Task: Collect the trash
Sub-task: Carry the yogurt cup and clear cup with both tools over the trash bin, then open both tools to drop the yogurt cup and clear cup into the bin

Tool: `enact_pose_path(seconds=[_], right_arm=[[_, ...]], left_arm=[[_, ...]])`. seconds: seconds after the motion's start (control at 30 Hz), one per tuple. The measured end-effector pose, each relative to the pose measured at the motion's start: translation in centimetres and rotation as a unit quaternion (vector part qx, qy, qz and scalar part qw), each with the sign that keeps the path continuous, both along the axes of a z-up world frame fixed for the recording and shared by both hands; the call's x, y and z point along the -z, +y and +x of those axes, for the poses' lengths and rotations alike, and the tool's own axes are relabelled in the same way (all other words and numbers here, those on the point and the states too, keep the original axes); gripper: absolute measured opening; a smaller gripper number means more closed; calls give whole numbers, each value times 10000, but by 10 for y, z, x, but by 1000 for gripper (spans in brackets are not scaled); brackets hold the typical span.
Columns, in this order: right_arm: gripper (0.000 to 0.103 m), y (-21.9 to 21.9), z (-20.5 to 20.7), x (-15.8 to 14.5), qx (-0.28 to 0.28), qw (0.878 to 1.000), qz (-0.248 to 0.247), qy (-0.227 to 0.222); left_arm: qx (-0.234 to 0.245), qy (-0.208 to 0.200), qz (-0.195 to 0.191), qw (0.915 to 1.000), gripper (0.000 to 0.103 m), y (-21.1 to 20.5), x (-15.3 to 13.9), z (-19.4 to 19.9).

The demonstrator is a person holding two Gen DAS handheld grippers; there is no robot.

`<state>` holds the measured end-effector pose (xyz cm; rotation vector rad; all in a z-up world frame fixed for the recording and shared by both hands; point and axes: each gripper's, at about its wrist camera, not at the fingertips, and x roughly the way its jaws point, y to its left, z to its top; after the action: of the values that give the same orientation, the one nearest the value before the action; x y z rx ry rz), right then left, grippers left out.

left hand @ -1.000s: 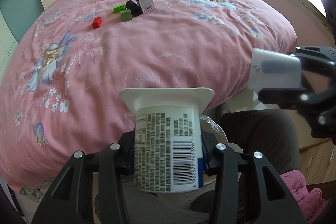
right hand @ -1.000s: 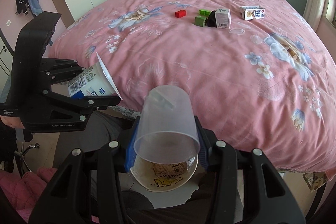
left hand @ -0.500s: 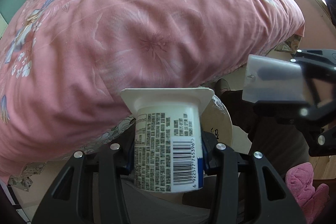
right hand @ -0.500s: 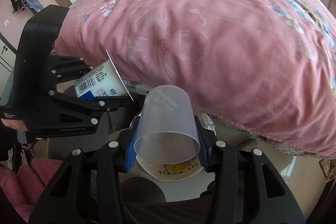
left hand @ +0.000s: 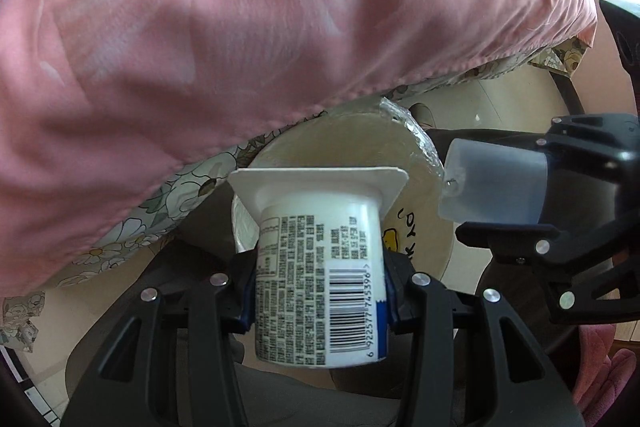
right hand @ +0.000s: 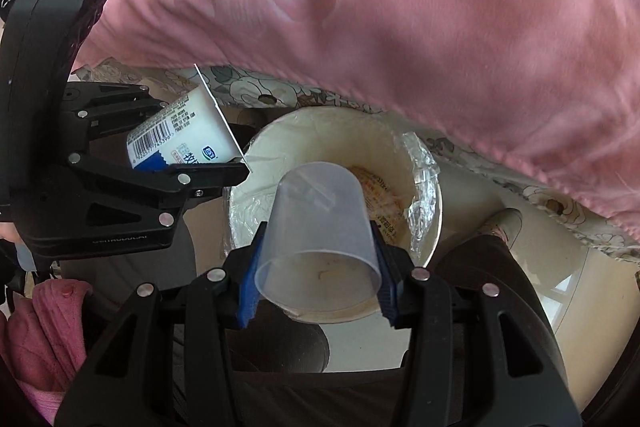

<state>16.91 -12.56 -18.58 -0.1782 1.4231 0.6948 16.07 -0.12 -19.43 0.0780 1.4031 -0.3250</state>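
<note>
My left gripper (left hand: 320, 291) is shut on a white yogurt cup (left hand: 320, 267) with a barcode, its flanged mouth pointing down toward a large cream paper bucket (left hand: 424, 187) on the floor. My right gripper (right hand: 318, 267) is shut on a clear plastic cup (right hand: 320, 223), held upside down right over that same bucket (right hand: 428, 239). The bucket holds a printed wrapper (right hand: 380, 195) and crumpled clear film (right hand: 420, 179). In the right wrist view the left gripper (right hand: 200, 155) and its yogurt cup (right hand: 180, 139) hang at the bucket's left rim; the left wrist view shows the clear cup (left hand: 492, 187) at the right rim.
The pink bedspread (left hand: 240, 27) overhangs the bucket from above, with a floral sheet edge (left hand: 160, 211) below it. A pink padded cloth (right hand: 48, 327) lies at the lower left. A person's dark trouser leg (right hand: 500, 259) stands beside the bucket on the pale floor (right hand: 592, 307).
Both grippers have come down from bed height and tipped downward, still holding their cups. The bed's top and its boxes and blocks have left view; the bucket now fills the middle.
</note>
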Motion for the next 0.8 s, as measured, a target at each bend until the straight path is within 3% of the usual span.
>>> enact_pose_path(seconds=[0.43,0.8], right_arm=[[48,0,2,79,69,9963,-427,749],[48,8,-3,117,101,9904,-708,1181]], left_arm=[[-15,698,26,9976,48,-18,75,11],[-129,1191,47,9928,49,-17,114,18]])
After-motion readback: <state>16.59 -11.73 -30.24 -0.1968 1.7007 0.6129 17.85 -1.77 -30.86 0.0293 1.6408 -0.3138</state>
